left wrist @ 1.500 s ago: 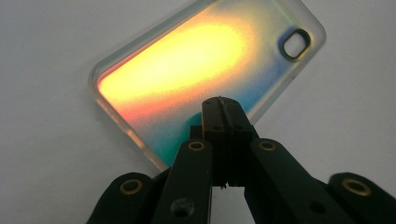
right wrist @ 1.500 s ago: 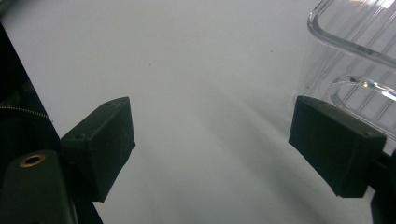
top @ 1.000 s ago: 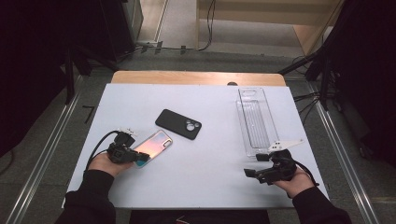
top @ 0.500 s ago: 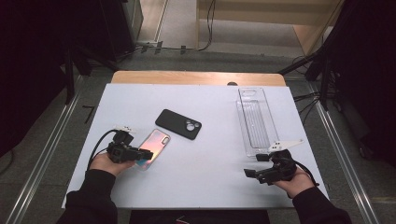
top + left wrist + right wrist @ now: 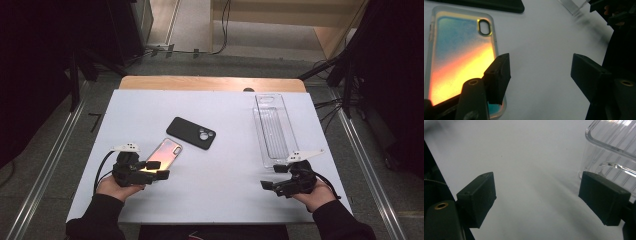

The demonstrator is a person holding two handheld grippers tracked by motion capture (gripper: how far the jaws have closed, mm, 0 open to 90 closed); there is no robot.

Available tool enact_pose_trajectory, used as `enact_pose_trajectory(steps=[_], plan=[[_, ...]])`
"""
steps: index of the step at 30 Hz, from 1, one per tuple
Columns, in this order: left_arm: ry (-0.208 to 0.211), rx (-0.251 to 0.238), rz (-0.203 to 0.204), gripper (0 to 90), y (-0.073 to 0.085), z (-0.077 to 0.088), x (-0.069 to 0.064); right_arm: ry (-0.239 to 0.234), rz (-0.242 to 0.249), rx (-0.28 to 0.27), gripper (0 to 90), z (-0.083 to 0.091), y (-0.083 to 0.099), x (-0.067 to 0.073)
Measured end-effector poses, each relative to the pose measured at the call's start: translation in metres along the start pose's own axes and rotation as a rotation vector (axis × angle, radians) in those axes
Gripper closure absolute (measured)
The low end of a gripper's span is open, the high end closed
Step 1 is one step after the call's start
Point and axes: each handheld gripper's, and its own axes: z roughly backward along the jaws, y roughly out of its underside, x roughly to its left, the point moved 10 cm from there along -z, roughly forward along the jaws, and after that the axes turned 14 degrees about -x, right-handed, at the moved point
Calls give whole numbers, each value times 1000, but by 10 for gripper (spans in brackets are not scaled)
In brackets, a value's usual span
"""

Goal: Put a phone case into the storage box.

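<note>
Just beside the iridescent phone case (image 5: 461, 57), left gripper (image 5: 540, 72), jaws apart, newly opened.

Glossy iridescent phone case (image 5: 461, 57); matt black case (image 5: 191, 133); clear plastic tray (image 5: 274, 127).

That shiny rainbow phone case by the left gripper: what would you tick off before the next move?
1. Rainbow phone case lying flat on the table: ok.
2. Left gripper let go; jaws have just been opening, nothing between them: ok.
3. Black phone case apart from the rainbow one: ok.
4. Right gripper open and empty: ok.
5. Clear tray empty: cannot tell.
</note>
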Motion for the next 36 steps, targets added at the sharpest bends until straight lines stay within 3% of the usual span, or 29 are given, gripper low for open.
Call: enact_pose_trajectory(steps=[10,19,24,30,36], plan=[[6,37,-14,271,11,-6,-12,1,0,-4,124,-1,0,0],[-9,61,-34,270,11,-5,-10,0,-2,-5,124,-3,1,1],[-33,37,-65,254,4,-8,-8,0,0,3,124,-4,2,1],[-109,27,-119,216,-8,-11,0,3,-1,2,124,-4,2,0],[-122,-27,-96,208,-23,-11,14,2,1,5,124,-4,2,0]])
